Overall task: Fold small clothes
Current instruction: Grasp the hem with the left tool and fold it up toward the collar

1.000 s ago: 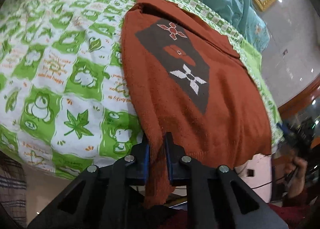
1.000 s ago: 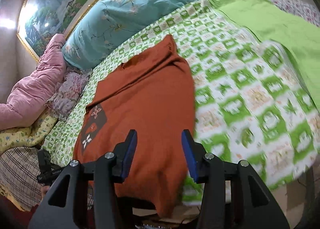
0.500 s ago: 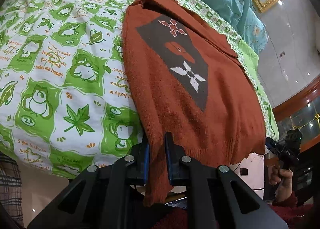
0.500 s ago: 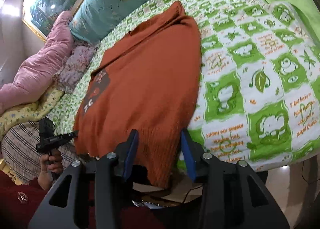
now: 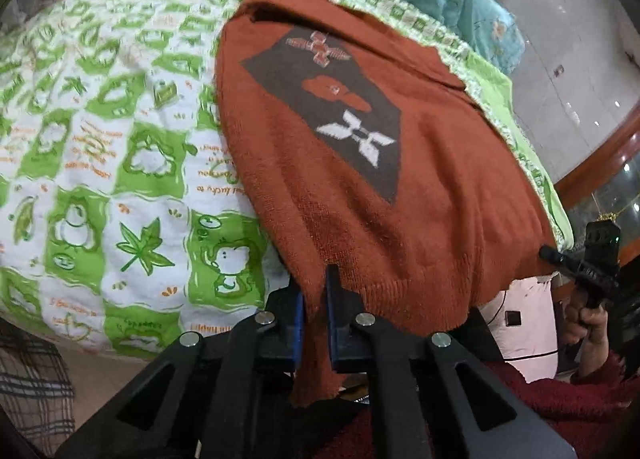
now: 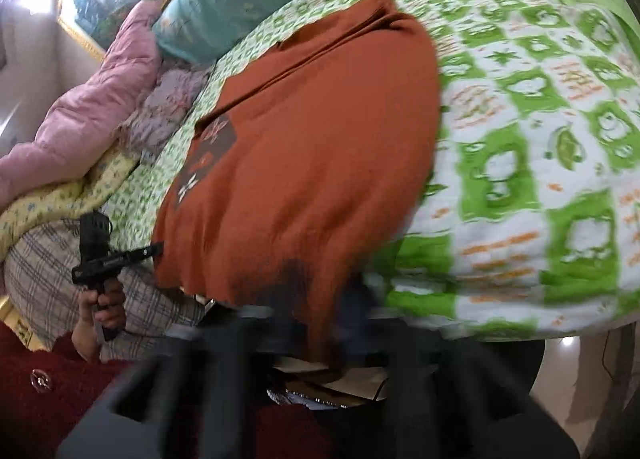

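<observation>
- Left wrist view: the rust-orange knitted sweater (image 5: pixel 360 179) with a dark diamond patch lies flat on the green-and-white checked quilt (image 5: pixel 120 179), its hem hanging over the quilt's near edge.
- The left gripper (image 5: pixel 314 311) is clenched on the sweater's hem corner, as it was a second ago; the blue pads now sit tighter on the knit, and a strip of cloth hangs below them.
- At the right edge of this view, past the sweater's far hem corner, the right gripper (image 5: pixel 560 257) shows small in a hand (image 5: pixel 588 323) with a dark red sleeve; its tips are too small to read here, and the quilt's far part is blurred.
- Right wrist view: the right gripper (image 6: pixel 320 315), wide apart a second ago, has closed onto the sweater's (image 6: pixel 312 147) other hem corner; its fingers are a dark smear, so the pads' edges cannot be made out.
- Left of the sweater, the left gripper (image 6: pixel 154 249) shows small by a plaid cloth (image 6: pixel 44 283); the quilt (image 6: pixel 520 163) is motion-blurred.
</observation>
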